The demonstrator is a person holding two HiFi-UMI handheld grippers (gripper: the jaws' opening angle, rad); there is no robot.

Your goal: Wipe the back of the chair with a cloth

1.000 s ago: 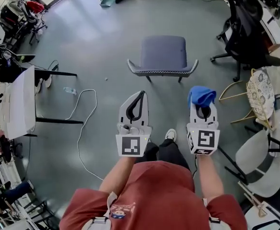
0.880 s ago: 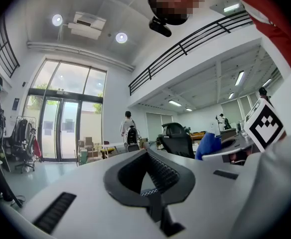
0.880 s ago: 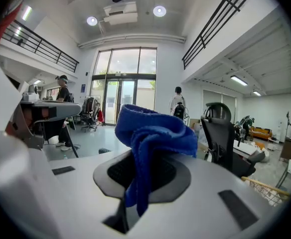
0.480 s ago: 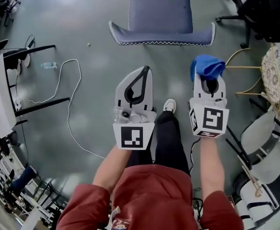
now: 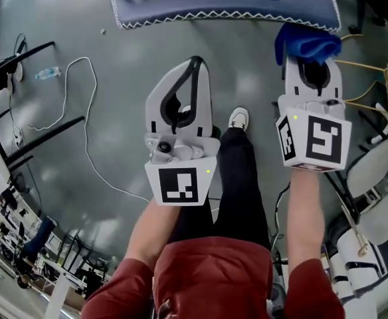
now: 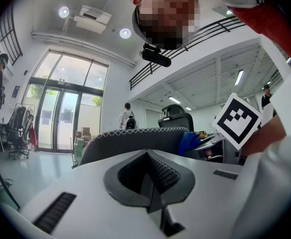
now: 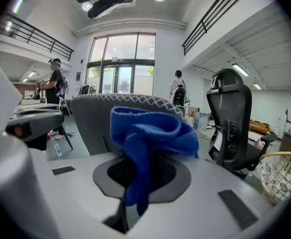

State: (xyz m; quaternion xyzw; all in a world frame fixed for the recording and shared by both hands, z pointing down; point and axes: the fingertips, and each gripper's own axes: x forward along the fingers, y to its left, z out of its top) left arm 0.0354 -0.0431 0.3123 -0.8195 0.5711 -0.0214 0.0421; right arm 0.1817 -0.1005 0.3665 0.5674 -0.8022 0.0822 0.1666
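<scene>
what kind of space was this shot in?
Probably an open-plan office or lab hall, not a home: a black office chair, tall glass entrance doors, and a railed mezzanine overhead.

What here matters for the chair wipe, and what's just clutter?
In the job:
- chair back
- blue cloth
- right gripper, clamped on the cloth

Not in the job:
- white cable on the floor
- water bottle
- black office chair
- left gripper, shut and empty
</scene>
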